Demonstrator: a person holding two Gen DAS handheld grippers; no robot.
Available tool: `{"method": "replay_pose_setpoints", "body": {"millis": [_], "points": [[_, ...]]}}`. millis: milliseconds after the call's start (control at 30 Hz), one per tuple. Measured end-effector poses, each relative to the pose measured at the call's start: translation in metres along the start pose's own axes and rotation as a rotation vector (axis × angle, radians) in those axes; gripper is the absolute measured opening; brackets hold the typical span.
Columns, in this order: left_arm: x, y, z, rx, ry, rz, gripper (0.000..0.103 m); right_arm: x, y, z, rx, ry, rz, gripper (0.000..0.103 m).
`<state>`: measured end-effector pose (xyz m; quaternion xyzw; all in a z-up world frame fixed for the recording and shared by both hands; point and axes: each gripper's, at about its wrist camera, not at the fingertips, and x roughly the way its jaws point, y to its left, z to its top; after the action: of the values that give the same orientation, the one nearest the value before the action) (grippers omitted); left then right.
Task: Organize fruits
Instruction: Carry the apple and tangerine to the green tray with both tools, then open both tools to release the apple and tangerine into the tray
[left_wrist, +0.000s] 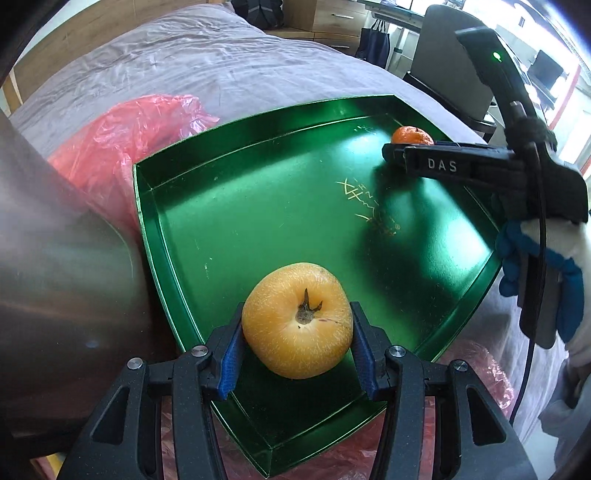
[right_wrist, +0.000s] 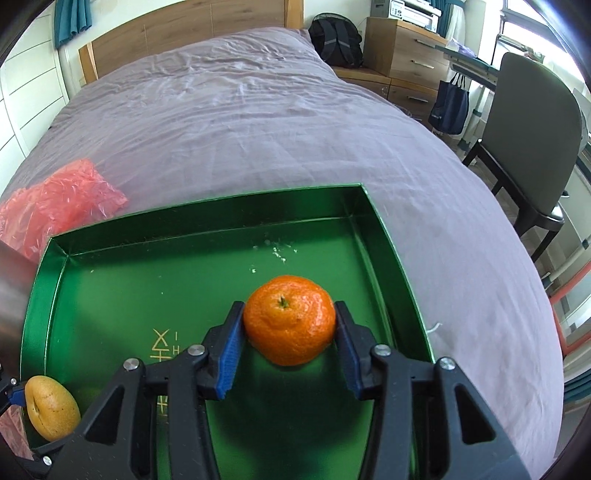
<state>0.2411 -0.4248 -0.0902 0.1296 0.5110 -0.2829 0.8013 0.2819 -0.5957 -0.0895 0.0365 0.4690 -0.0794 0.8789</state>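
Note:
A shiny green tray (left_wrist: 258, 206) lies on the bed. My left gripper (left_wrist: 297, 332) is shut on a yellow-orange round fruit with a dry stem (left_wrist: 297, 319), held over the tray's near corner. The same fruit (right_wrist: 51, 408) shows at the lower left of the right wrist view. My right gripper (right_wrist: 290, 332) is shut on an orange mandarin (right_wrist: 290, 319) above the tray (right_wrist: 110, 288) near its right wall. From the left wrist view, the right gripper (left_wrist: 395, 153) reaches in from the right, with the mandarin (left_wrist: 412, 134) partly hidden behind its fingers.
A crumpled red plastic bag (left_wrist: 122, 147) lies left of the tray on the grey bedsheet (right_wrist: 258, 122). A steel bowl's wall (left_wrist: 55, 258) fills the left. A gloved hand (left_wrist: 546, 266) holds the right tool. A dark chair (right_wrist: 528, 140) stands beside the bed.

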Motion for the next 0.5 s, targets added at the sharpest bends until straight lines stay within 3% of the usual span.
{"method": "replay_pose_setpoints", "body": {"millis": [133, 233, 300, 500], "points": [[0.001, 0.000, 0.000, -0.004, -0.001, 0.004, 0.046, 0.001, 0.002, -0.002, -0.012, 0.007, -0.022, 0.054], [0.001, -0.002, 0.000, 0.004, -0.002, 0.014, 0.047, 0.001, -0.001, -0.002, 0.003, 0.002, -0.027, 0.076], [0.001, -0.003, 0.002, 0.009, -0.002, 0.018, 0.047, -0.002, -0.001, -0.001, -0.004, -0.010, -0.034, 0.099], [-0.016, -0.005, 0.001, 0.004, -0.033, 0.029, 0.053, -0.023, -0.004, -0.006, 0.010, -0.059, -0.033, 0.103]]}}
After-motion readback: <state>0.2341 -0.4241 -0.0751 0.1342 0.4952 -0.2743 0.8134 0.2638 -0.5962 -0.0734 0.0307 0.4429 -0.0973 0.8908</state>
